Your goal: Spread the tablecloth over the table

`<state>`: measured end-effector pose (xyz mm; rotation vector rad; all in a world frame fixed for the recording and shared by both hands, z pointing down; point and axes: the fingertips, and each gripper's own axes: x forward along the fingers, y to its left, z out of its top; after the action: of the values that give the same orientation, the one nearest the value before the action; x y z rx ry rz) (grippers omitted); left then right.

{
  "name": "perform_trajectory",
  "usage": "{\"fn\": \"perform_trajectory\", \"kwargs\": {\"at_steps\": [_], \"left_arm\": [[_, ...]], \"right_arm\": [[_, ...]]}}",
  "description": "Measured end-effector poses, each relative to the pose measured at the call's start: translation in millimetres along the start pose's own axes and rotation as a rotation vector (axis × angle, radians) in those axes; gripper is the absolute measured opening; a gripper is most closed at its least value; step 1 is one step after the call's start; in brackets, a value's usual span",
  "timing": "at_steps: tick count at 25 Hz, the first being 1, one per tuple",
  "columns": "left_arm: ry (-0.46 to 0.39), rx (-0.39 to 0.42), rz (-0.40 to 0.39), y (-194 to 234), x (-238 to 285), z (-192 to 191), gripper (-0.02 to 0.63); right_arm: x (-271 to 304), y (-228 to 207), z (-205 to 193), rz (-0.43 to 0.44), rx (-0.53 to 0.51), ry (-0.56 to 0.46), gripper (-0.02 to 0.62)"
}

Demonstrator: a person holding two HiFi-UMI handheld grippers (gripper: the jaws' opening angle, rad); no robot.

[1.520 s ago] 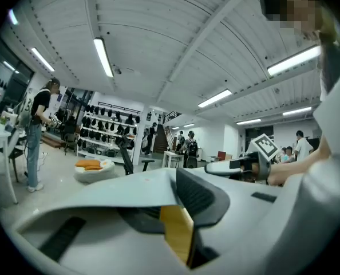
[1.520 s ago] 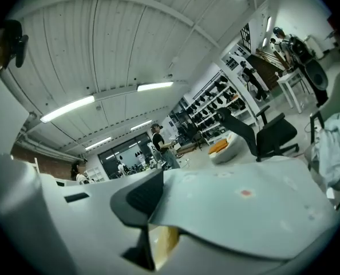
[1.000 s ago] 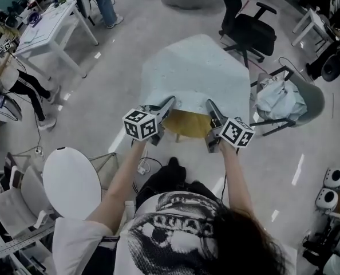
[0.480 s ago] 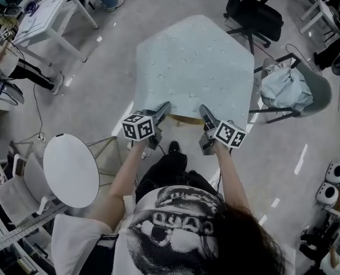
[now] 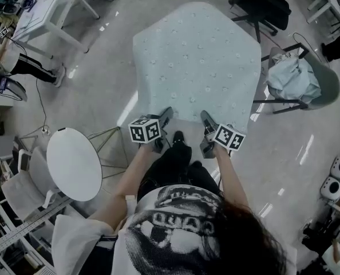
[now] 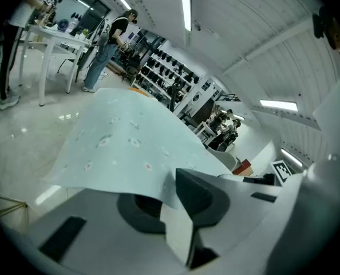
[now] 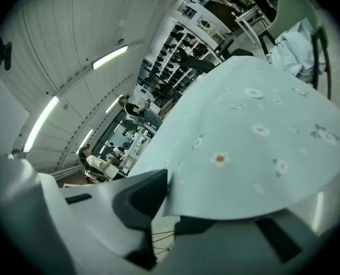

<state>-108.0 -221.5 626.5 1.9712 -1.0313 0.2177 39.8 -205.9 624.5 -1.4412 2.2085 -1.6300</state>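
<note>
A pale blue tablecloth [image 5: 197, 59] with small flower prints lies spread over the table in the head view, and no bare table top shows. My left gripper [image 5: 166, 113] is shut on the cloth's near edge at the left. My right gripper [image 5: 205, 116] is shut on the same edge at the right. In the left gripper view the tablecloth [image 6: 124, 148] passes between the jaws and stretches away. In the right gripper view the tablecloth [image 7: 256, 153] also runs from the jaws outward, its near edge curling down.
A round white side table [image 5: 74, 164] stands at my left. A grey chair with a bundle of cloth [image 5: 296, 82] is to the right of the table, a black office chair [image 5: 261, 4] beyond it. A white desk [image 5: 44, 10] stands far left.
Both grippers pulled the near edge of the cloth toward me. The yellow table top that showed a second ago is now covered.
</note>
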Motion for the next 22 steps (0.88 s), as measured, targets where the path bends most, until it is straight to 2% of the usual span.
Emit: {"fn": "perform_trajectory", "kwargs": {"at_steps": [12,15,19,22], "left_arm": [[0.011,-0.123,0.051,14.2,5.5,-34.5,0.037],[0.008,-0.132,0.057,17.3,9.7,-38.3,0.037],[0.032,-0.129,0.1,25.1,11.0,-46.0,0.038],[0.06,-0.103,0.125,26.7,9.8,-55.1,0.083]], "right_arm": [[-6.3,-26.7,-30.5,-0.028,0.095,0.016,0.02],[-6.9,-33.5,-35.2,-0.033,0.116,0.017,0.025],[-10.3,-38.8,-47.9,-0.053,0.094,0.052,0.038],[-16.0,-43.5,-56.0,-0.069,0.055,0.084,0.052]]}}
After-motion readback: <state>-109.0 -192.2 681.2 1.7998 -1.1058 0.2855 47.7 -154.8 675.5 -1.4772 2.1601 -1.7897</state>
